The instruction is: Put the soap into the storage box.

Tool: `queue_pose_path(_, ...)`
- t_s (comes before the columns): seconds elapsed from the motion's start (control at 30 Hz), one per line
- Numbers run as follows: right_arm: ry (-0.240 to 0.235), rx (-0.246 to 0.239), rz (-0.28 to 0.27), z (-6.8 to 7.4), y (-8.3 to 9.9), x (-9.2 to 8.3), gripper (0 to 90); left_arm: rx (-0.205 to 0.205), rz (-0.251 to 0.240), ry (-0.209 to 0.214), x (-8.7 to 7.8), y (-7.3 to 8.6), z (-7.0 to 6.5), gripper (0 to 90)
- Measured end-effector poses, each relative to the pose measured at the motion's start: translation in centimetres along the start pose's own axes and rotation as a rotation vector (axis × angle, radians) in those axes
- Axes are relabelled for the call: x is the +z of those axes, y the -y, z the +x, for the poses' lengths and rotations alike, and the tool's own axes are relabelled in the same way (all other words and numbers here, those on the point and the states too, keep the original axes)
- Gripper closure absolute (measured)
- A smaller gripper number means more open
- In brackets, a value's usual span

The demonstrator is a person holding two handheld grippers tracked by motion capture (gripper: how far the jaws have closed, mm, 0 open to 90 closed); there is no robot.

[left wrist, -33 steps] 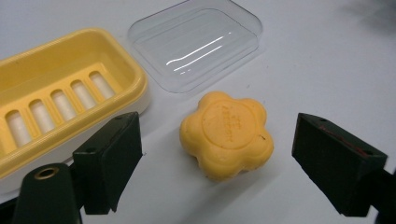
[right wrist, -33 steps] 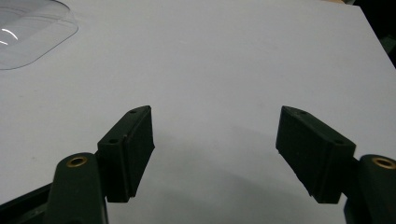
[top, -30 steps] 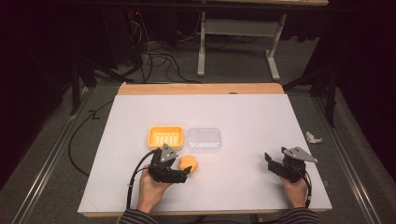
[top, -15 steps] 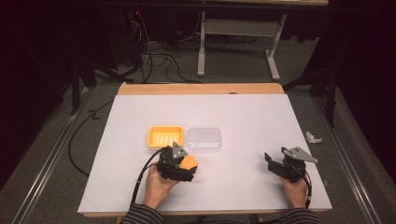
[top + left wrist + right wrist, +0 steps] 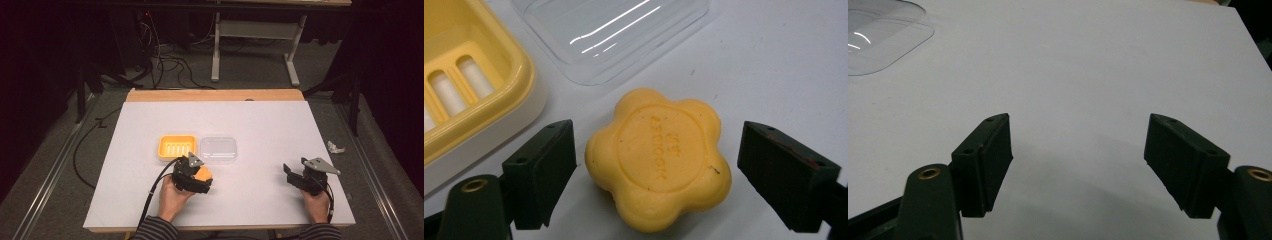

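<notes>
Three items sit on the tabletop (image 5: 280,125), and we take them left to right. First, the yellow soap dish (image 5: 469,85) lies open side up, its slotted floor ready to drain and receive. Beside it rests the clear lid (image 5: 609,30), set aside so the dish stays accessible. Just in front lies the flower-shaped soap (image 5: 659,157), flat on the tabletop. We position the left gripper (image 5: 654,175) with its fingers spread on either side of the soap, not touching it. Embossed lettering on the soap is too soft to read. The right gripper (image 5: 1078,165) waits well apart, fingers spread over bare surface.
</notes>
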State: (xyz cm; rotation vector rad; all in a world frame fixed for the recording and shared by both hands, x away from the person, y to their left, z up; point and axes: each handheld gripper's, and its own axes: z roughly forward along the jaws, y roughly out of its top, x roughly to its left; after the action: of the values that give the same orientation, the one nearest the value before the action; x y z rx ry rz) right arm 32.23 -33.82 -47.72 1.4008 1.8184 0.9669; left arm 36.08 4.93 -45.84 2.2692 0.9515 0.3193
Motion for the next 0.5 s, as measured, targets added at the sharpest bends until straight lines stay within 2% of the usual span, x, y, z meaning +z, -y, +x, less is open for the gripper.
queue_pose_path(0.07,0.0,-0.005,-0.002,-0.03,-0.01,0.0,27.5,0.002,0.009,-0.006,0.17,0.02,0.01,16.8)
queue_pose_path(0.23,0.0,-0.005,0.0,0.0,0.0,0.01,27.5,0.006,-0.006,-0.034,0.23,0.05,-0.23,21.4)
queue_pose_path(0.5,-0.005,0.002,0.002,0.01,0.0,0.03,27.6,0.001,0.003,-0.034,0.32,0.02,-0.32,24.0)
